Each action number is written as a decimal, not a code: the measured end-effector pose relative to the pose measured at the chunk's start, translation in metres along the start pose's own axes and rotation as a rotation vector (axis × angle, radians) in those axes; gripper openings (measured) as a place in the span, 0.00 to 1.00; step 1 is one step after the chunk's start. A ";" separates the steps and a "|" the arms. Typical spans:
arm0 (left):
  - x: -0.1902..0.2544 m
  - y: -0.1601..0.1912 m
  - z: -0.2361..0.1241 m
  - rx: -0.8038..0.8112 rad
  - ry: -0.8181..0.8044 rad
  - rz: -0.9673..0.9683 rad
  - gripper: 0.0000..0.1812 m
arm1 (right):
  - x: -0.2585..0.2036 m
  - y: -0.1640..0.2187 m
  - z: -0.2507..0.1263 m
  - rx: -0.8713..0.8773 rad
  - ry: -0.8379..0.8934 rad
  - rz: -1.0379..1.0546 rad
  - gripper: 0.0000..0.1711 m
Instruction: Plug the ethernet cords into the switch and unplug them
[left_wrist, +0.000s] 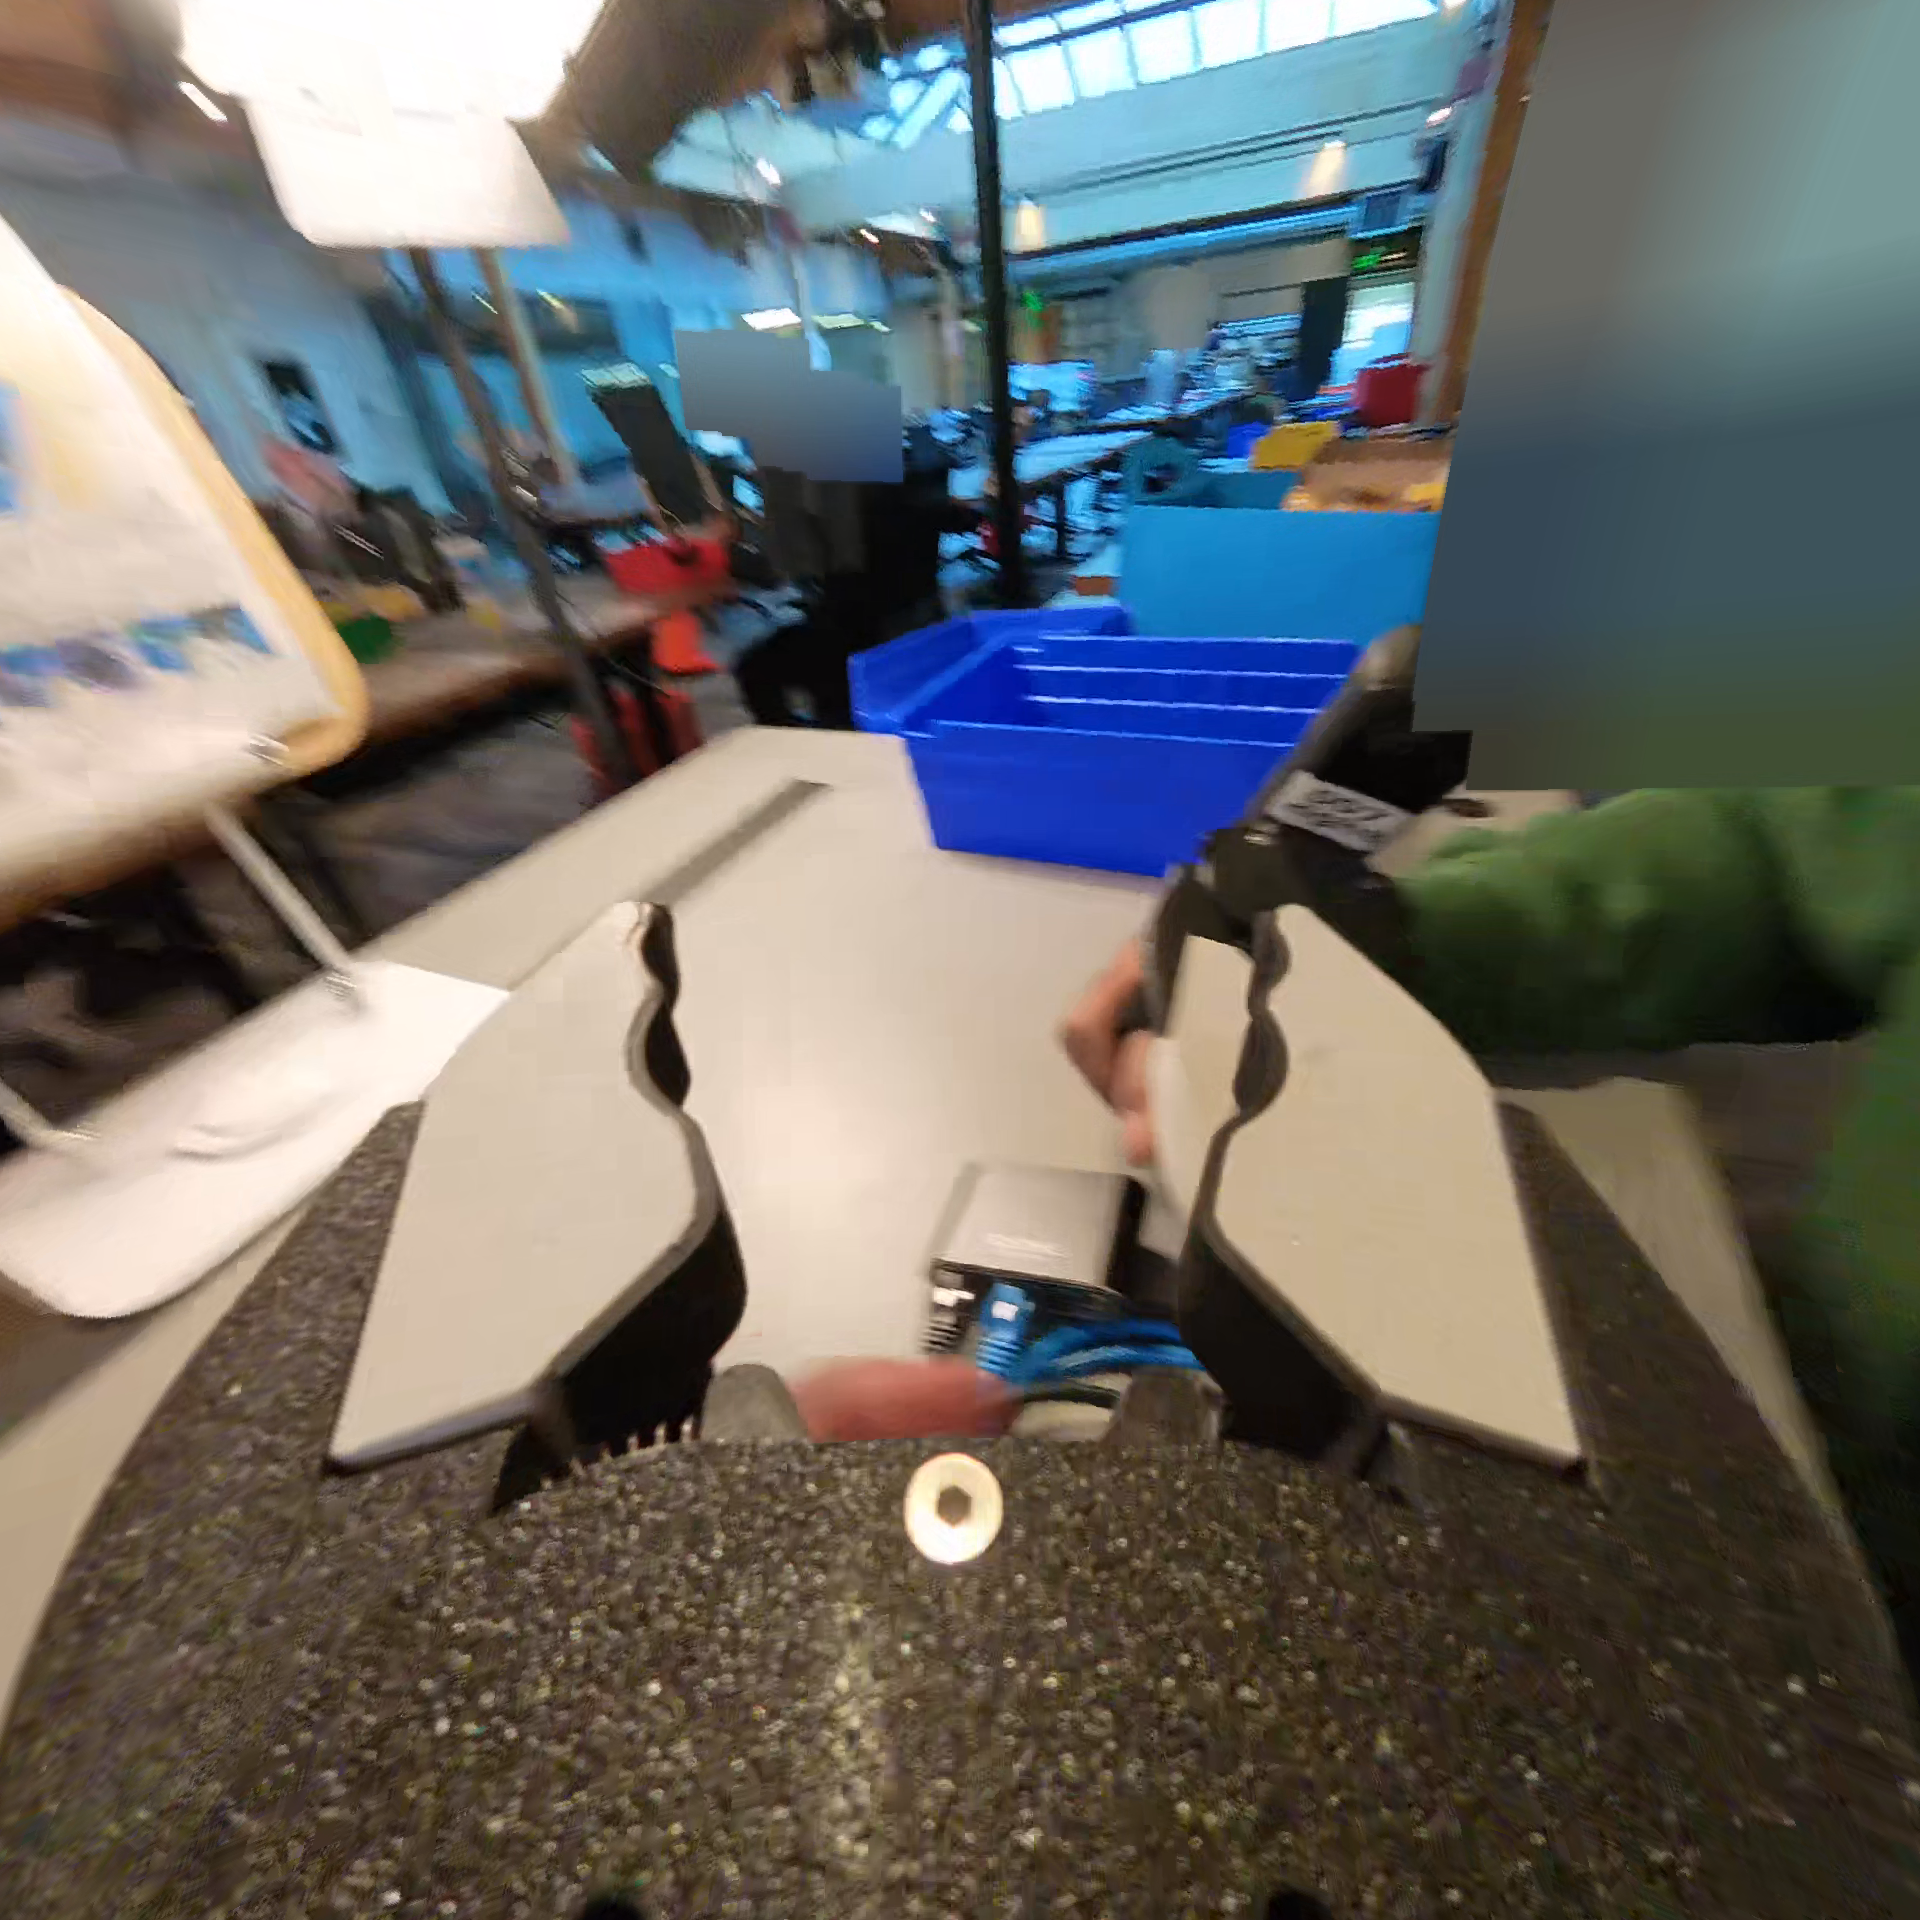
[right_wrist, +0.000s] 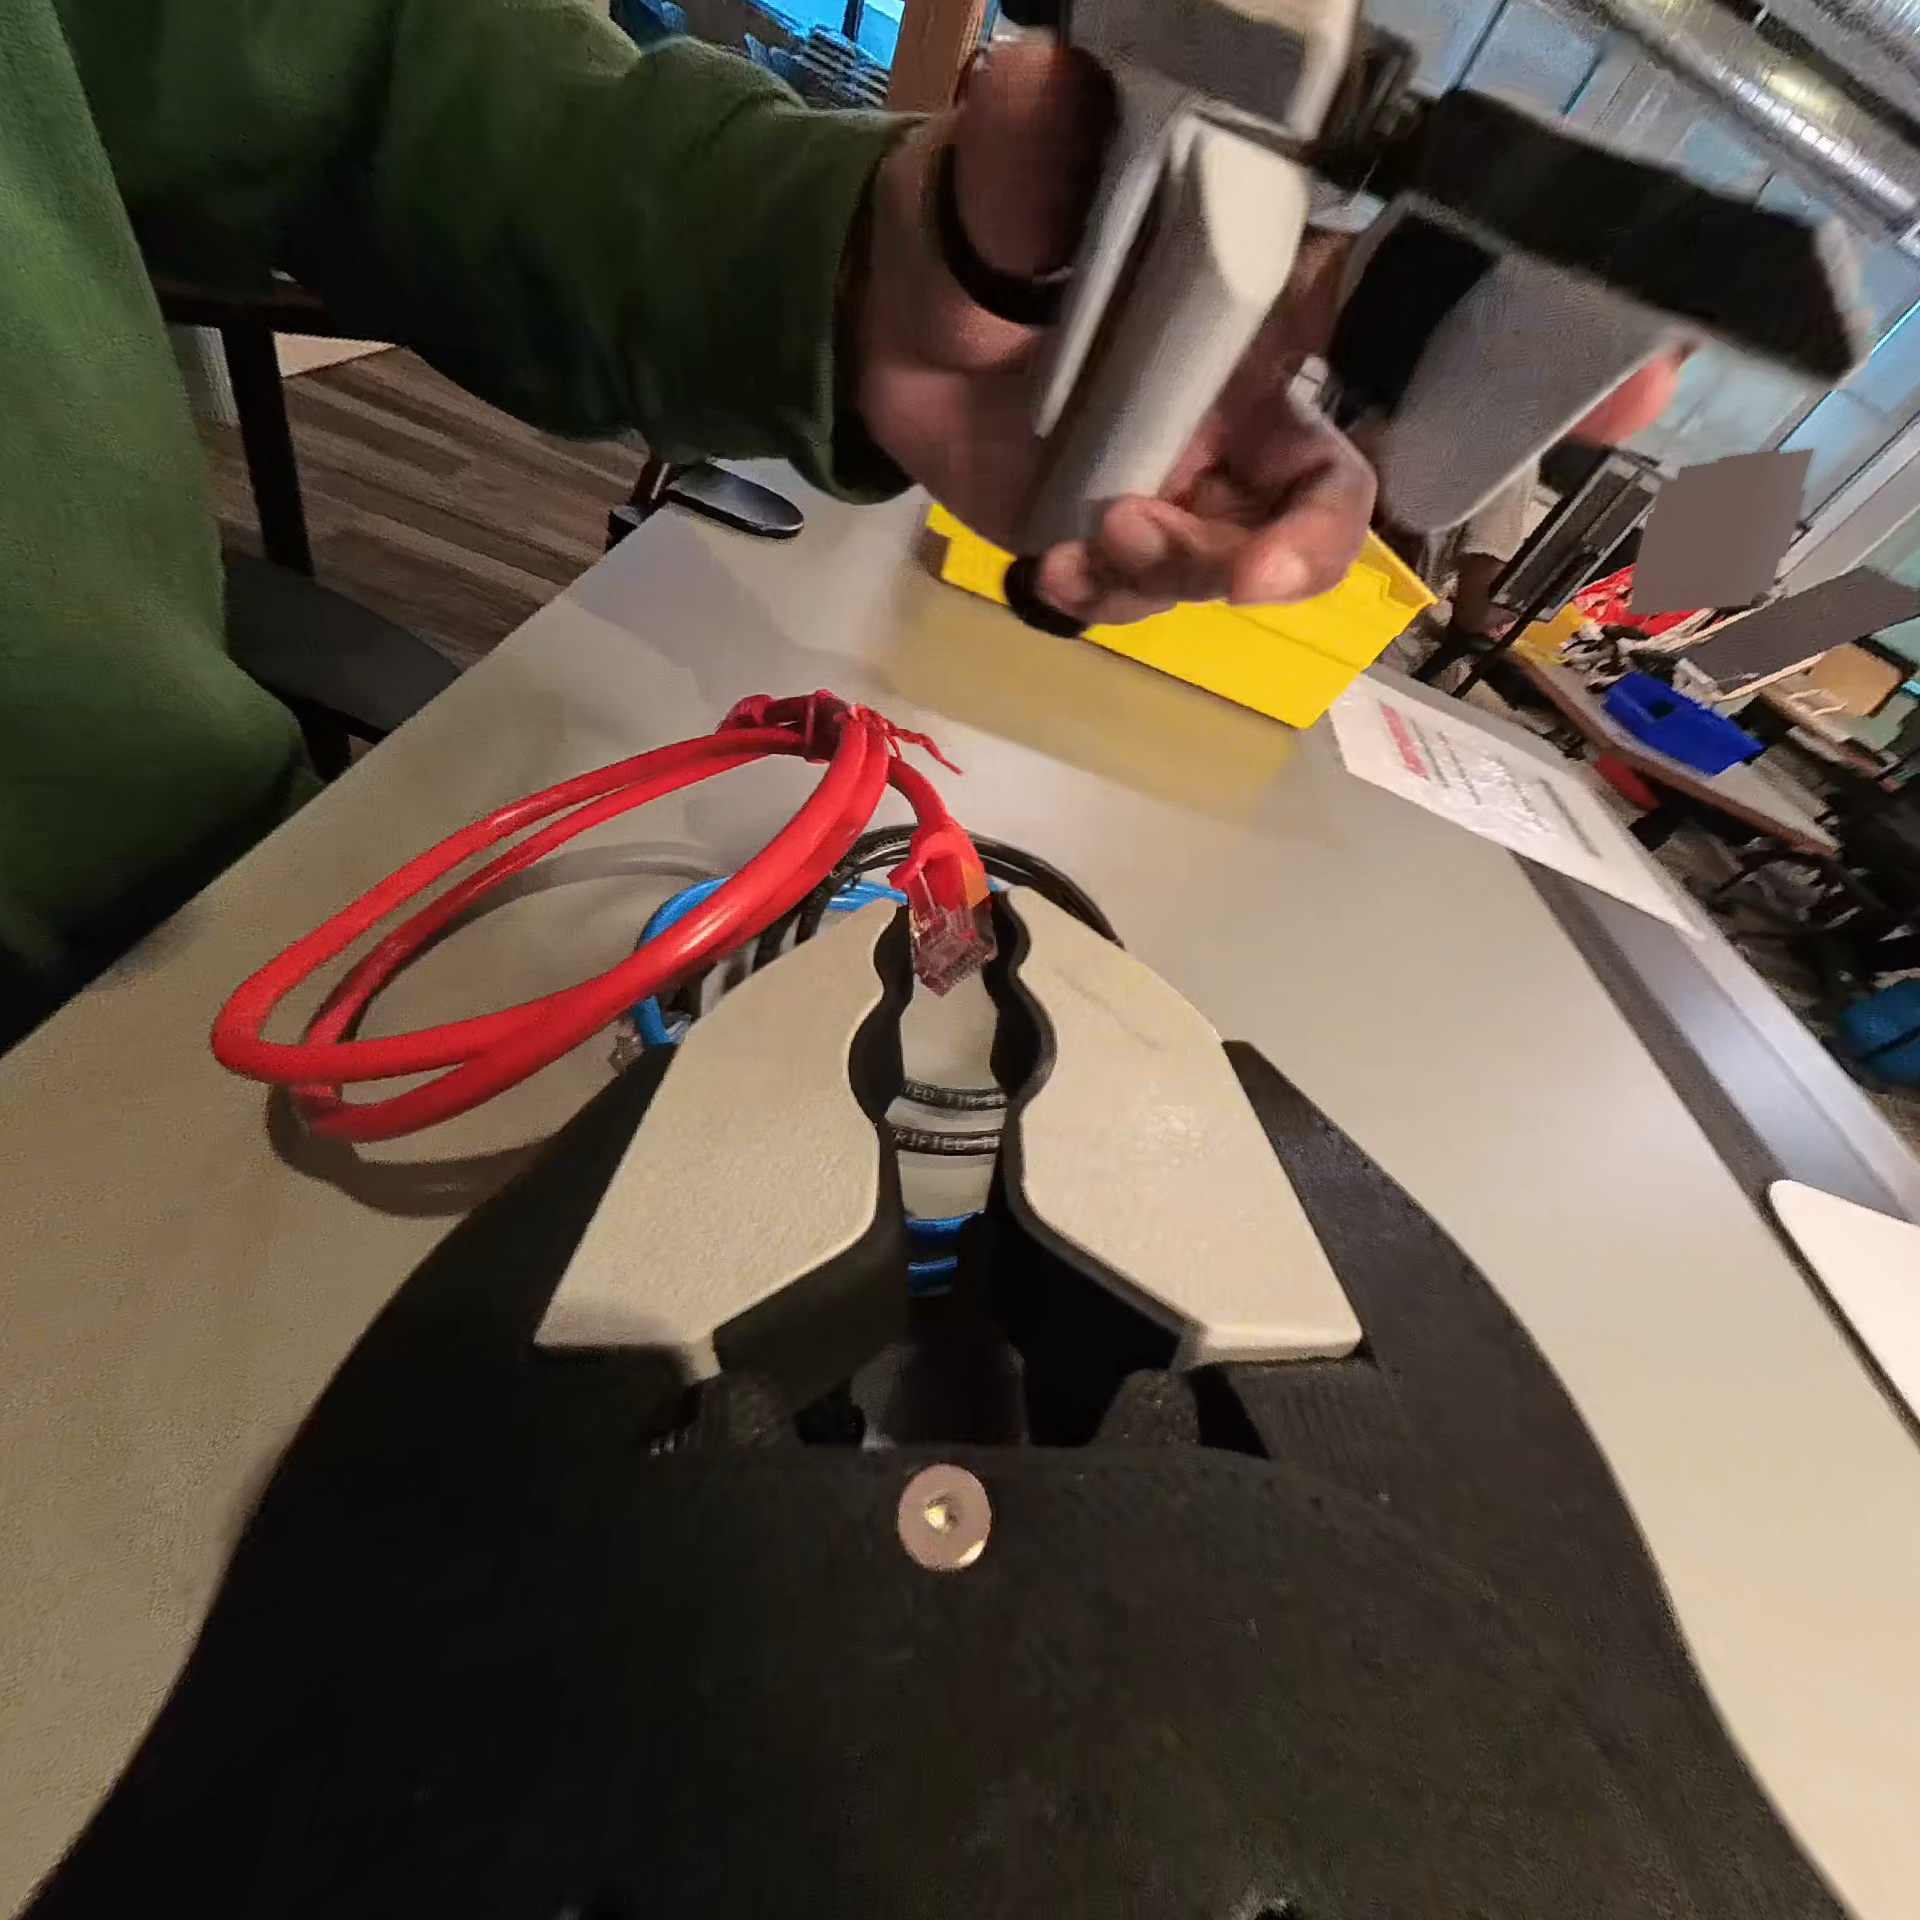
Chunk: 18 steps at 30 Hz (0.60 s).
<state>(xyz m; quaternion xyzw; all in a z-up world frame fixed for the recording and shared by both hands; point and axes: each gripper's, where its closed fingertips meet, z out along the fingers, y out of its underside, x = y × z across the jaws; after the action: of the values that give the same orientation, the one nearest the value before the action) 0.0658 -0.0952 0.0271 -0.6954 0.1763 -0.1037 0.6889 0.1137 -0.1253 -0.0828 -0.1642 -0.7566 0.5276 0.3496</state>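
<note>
In the right wrist view my right gripper (right_wrist: 951, 914) is shut on the clear plug (right_wrist: 948, 940) of a red ethernet cord (right_wrist: 499, 935). The cord's tied coil hangs a little above the grey table (right_wrist: 1299, 1039). A blue cord (right_wrist: 660, 966) and a black cord (right_wrist: 945, 1127) lie under it. In the left wrist view my left gripper (left_wrist: 956, 977) is open wide and empty, held above the table. Below it sits the small grey switch (left_wrist: 1039, 1216) with a blue cord's plug (left_wrist: 1003, 1320) in its front. The right gripper's black body (left_wrist: 1320, 821) shows to the right, in a hand with a green sleeve.
Blue bins (left_wrist: 1101, 748) stand at the table's far edge in the left wrist view. A white lamp base (left_wrist: 208, 1122) lies at the left. In the right wrist view a yellow bin (right_wrist: 1247, 644) and a printed sheet (right_wrist: 1486, 800) lie beyond the cords. The left gripper's fingers (right_wrist: 1143, 343) hover overhead.
</note>
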 end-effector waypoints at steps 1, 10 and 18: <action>-0.010 0.001 0.003 0.005 -0.042 0.042 0.61 | 0.000 0.001 0.001 -0.001 -0.004 0.012 0.08; -0.001 0.054 0.016 -0.107 0.064 0.259 0.00 | 0.005 0.009 0.002 -0.022 -0.003 0.094 0.08; 0.033 0.107 0.009 -0.364 0.378 -0.089 0.17 | 0.014 0.020 0.003 -0.057 0.028 0.165 0.08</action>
<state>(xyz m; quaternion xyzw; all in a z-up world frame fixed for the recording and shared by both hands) 0.0888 -0.0984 -0.0824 -0.7833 0.2869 -0.2284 0.5020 0.0992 -0.1109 -0.0963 -0.2434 -0.7502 0.5304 0.3108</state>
